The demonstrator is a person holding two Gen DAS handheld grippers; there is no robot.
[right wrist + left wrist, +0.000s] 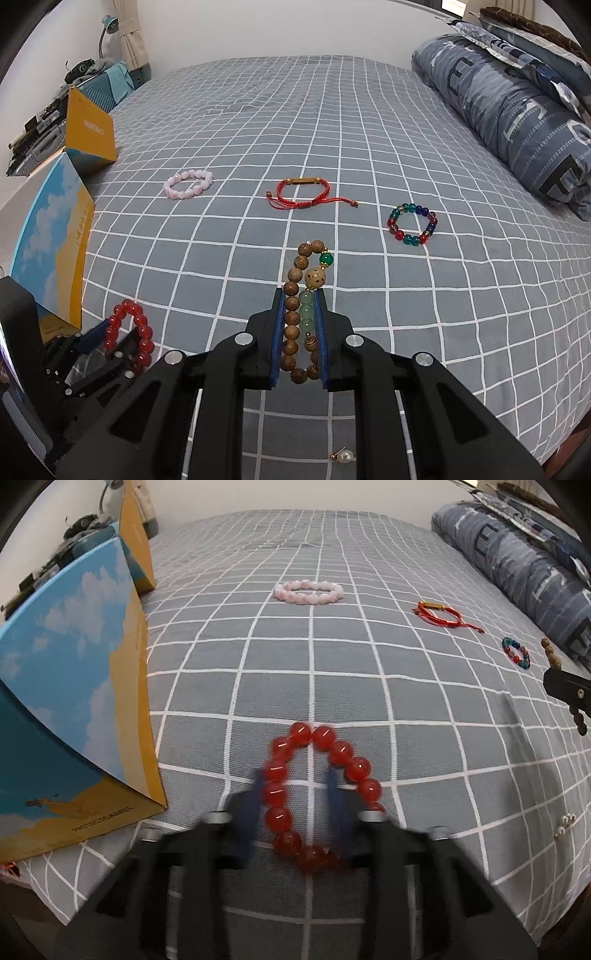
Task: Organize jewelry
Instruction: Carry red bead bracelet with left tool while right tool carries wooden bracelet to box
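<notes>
A red bead bracelet (317, 797) (129, 332) lies on the grey checked bedsheet (332, 664). My left gripper (293, 786) (114, 334) is down on it, one blue finger outside the loop and one inside. The fingers are smeared in the left wrist view; in the right wrist view they hug the loop's left strand. My right gripper (300, 291) is shut on a bracelet of brown wooden and green beads (291, 321), both strands squeezed between the blue pads (277, 332). Its top loops out past the fingertips.
Farther back lie a pink bead bracelet (188, 184), a red cord bracelet (303, 192) and a multicoloured bead bracelet (412, 223). A pearl earring (343, 456) lies by the near edge. A blue-and-yellow box (55, 236) stands left, a rolled quilt (517, 122) right.
</notes>
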